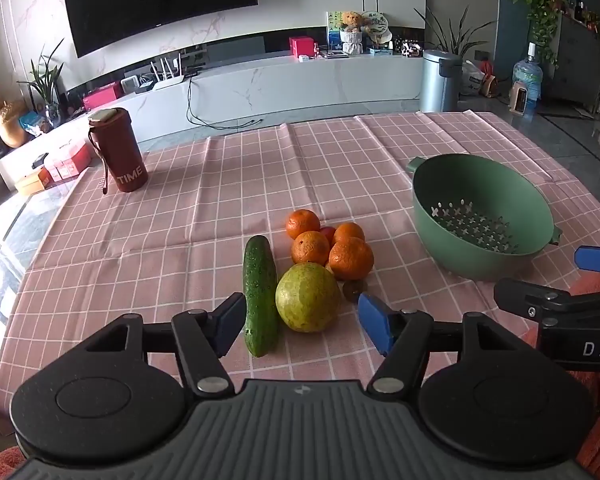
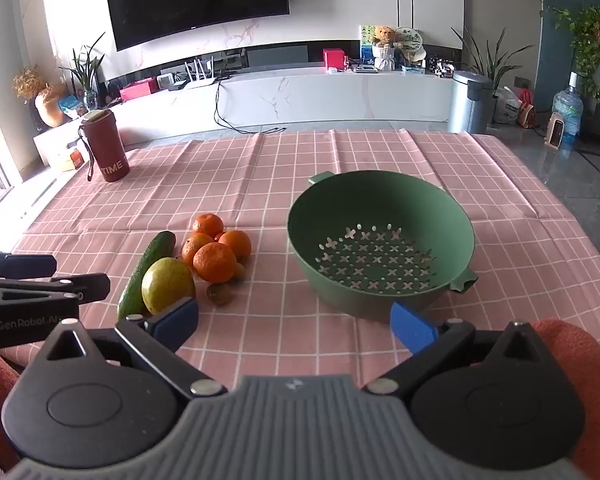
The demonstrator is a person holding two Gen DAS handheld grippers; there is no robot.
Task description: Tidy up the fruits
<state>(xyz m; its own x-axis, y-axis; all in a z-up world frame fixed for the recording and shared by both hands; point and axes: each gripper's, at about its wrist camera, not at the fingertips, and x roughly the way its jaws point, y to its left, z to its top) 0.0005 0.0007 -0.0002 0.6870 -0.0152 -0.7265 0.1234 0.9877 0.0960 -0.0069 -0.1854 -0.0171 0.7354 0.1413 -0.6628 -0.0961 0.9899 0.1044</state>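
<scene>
A pile of fruit lies on the pink checked tablecloth: a cucumber (image 1: 260,294), a yellow-green round fruit (image 1: 307,297), several oranges (image 1: 351,258), a small red fruit (image 1: 328,232) and a small brown fruit (image 1: 354,290). My left gripper (image 1: 300,326) is open, its fingers on either side of the cucumber and the yellow-green fruit, just in front of them. The empty green colander (image 2: 380,240) stands to the right of the pile (image 2: 214,260). My right gripper (image 2: 294,322) is open and empty, in front of the colander.
A dark red tumbler (image 1: 118,150) marked TIME stands at the table's far left. The table's far edge borders a floor with a TV console and a metal bin (image 1: 440,80). The right gripper's body (image 1: 560,304) shows at the left view's right edge.
</scene>
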